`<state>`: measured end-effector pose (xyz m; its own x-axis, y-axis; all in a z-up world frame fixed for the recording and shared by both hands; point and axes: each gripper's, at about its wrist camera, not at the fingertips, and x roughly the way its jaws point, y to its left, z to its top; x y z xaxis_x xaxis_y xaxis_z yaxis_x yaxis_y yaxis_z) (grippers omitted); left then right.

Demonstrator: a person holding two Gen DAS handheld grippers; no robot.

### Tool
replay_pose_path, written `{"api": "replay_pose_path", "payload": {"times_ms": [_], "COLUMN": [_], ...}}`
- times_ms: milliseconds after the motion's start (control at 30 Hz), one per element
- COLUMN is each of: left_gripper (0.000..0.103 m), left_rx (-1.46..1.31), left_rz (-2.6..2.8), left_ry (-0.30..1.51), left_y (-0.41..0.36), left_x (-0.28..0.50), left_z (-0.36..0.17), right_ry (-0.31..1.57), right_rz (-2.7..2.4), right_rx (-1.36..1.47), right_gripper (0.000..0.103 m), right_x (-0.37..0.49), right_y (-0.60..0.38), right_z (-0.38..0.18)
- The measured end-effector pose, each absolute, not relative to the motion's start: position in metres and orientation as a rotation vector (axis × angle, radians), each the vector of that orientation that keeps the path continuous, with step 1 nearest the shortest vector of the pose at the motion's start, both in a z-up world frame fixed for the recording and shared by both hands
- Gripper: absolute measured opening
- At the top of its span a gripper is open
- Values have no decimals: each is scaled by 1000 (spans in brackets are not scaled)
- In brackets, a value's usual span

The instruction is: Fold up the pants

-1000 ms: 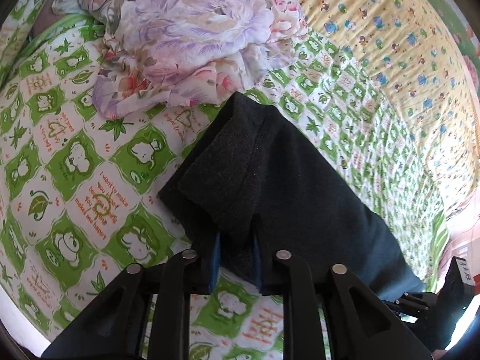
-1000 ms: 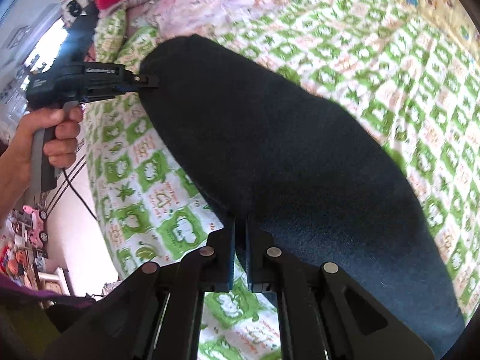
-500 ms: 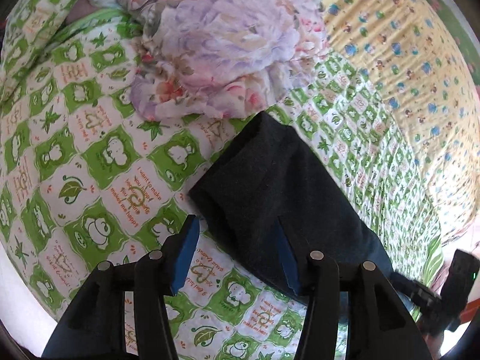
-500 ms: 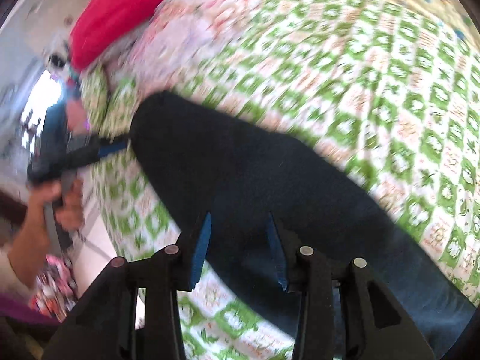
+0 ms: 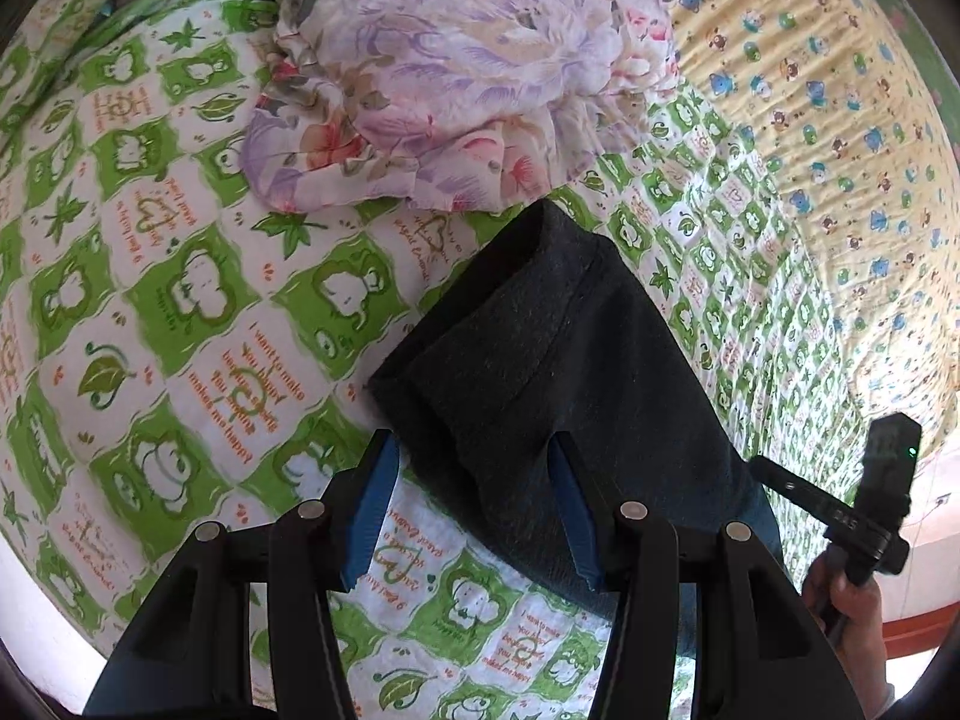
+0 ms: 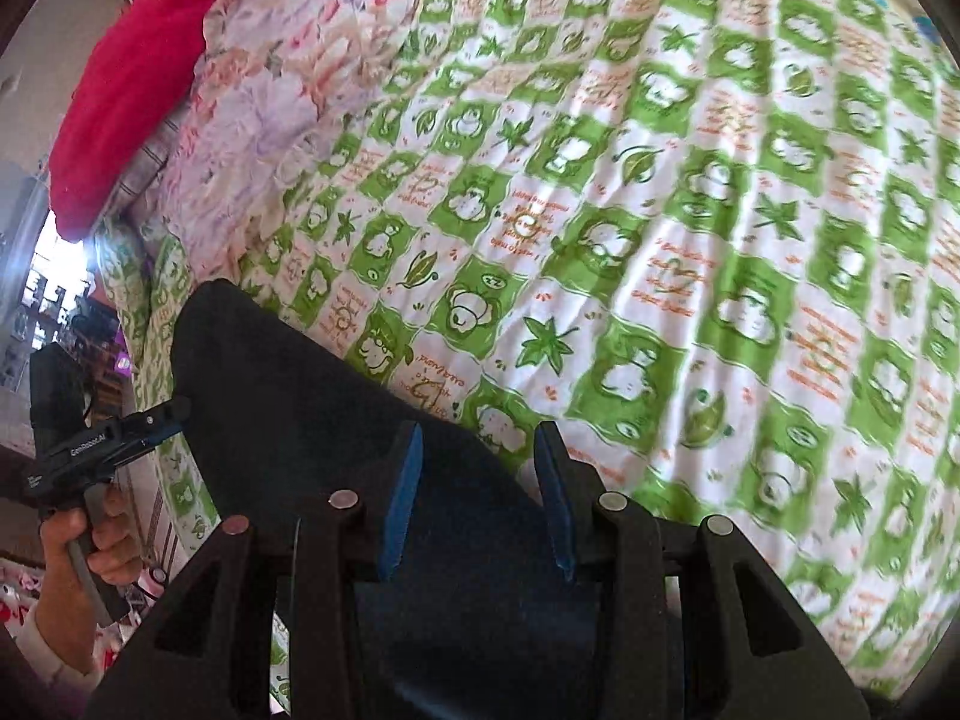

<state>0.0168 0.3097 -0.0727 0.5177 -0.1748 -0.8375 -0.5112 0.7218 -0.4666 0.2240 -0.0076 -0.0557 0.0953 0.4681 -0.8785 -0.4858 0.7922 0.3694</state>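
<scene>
The dark grey pants [image 5: 558,360] lie folded on the green-and-white quilt [image 5: 180,312], their hemmed end toward the floral pile. My left gripper [image 5: 474,480] is open above the pants' near corner; cloth lies between its blue pads [image 5: 375,498] but they do not press it. In the right wrist view the pants [image 6: 288,420] fill the lower left. My right gripper [image 6: 477,480] is open over their edge, holding nothing. Each view shows the other gripper in a hand: the right gripper [image 5: 870,504] and the left gripper [image 6: 102,444].
A crumpled floral cloth [image 5: 456,60] lies just beyond the pants. A red pillow [image 6: 138,60] sits at the head of the bed. A yellow animal-print blanket [image 5: 828,120] covers the far side. The bed's edge [image 5: 36,570] runs close by the left gripper.
Both grippers were shut on the pants' edge and have opened and let go. The pants now lie flat. The right gripper has swung sideways so more quilt shows.
</scene>
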Motion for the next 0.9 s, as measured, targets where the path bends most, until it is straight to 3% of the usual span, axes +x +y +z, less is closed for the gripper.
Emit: {"api": "replay_pose_path", "payload": {"times_ms": [300, 400, 467, 567, 633, 900], "left_gripper": [58, 58, 33, 25, 21, 20], "left_rx": [-761, -720, -686, -674, -643, -577], "left_rz": [193, 191, 181, 167, 159, 162], "left_ry": [1070, 1060, 1042, 1010, 958, 885], "left_y": [306, 300, 296, 295, 292, 293], "left_x": [37, 43, 46, 44, 38, 35], "left_z": [-91, -89, -86, -75, -59, -36], "right_ry": [1390, 1401, 1390, 1323, 1266, 1115], "right_rz": [799, 827, 827, 816, 803, 766], "right_rx": [-155, -170, -203, -253, -271, -399], "right_gripper": [37, 22, 16, 13, 11, 9], "right_x": [219, 214, 212, 209, 209, 214], "right_y": [8, 12, 17, 23, 26, 50], "right_z": [-79, -79, -75, -57, -45, -35]}}
